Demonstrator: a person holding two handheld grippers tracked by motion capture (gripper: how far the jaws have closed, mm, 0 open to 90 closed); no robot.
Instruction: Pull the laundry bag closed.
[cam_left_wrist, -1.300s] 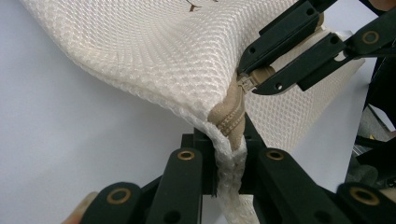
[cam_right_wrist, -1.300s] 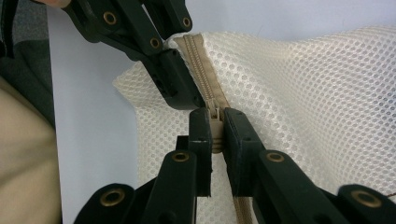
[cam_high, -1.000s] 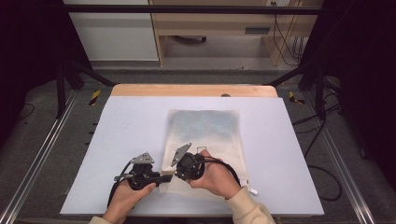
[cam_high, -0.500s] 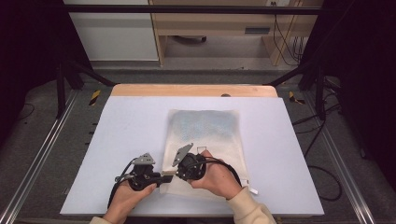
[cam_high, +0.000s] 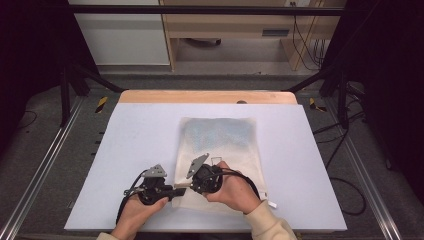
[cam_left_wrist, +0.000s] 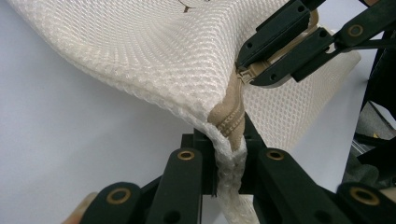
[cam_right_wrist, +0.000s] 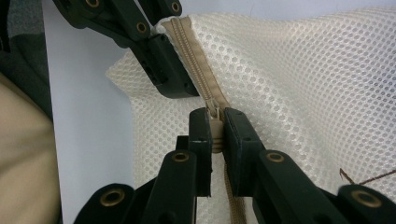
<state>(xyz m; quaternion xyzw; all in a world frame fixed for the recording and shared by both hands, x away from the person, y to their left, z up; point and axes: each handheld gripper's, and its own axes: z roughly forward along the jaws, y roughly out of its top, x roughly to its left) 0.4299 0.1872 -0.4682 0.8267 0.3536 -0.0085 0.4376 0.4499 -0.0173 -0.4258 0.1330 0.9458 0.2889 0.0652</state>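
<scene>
Position of both hands matches the picture from a second ago: neither gripper has shifted, and the mesh bag (cam_high: 220, 160) lies where it lay.

Left gripper (cam_left_wrist: 229, 161) is clamped on the near corner of the bag, its jaws closed on the bunched mesh and the end of the tan zipper (cam_left_wrist: 229, 116). Right gripper (cam_right_wrist: 215, 135) is clamped on the zipper pull (cam_right_wrist: 215, 122), jaws pressed together on it from both sides. In the high view the two grippers, left (cam_high: 172, 189) and right (cam_high: 192, 184), stand just beside each other at the bag's near left corner, each in a hand; a beige sleeve (cam_high: 265, 222) covers the right forearm.

The bag rests flat on the white table (cam_high: 130, 140), slightly right of centre, its near corner lifted off the surface by the grip (seen in the left gripper view). Nothing stands between the grippers and the bag. A small white tag (cam_high: 272, 204) lies at the bag's near right corner, touching the table.

Bag material is cream open-weave mesh, soft and creased, rectangular in outline; a bluish tint shows through its far half, source not discernible. Zipper tape is woven tan fabric with fine teeth. Jaws are black, hard, with brass-coloured rivets.

Beyond the table: a pale wooden strip (cam_high: 207, 96) along the far edge, grey floor, black frame legs (cam_high: 75, 75) at either side, and a light wooden shelf unit (cam_high: 235, 35) with cables (cam_high: 302, 40) hanging to its right.
</scene>
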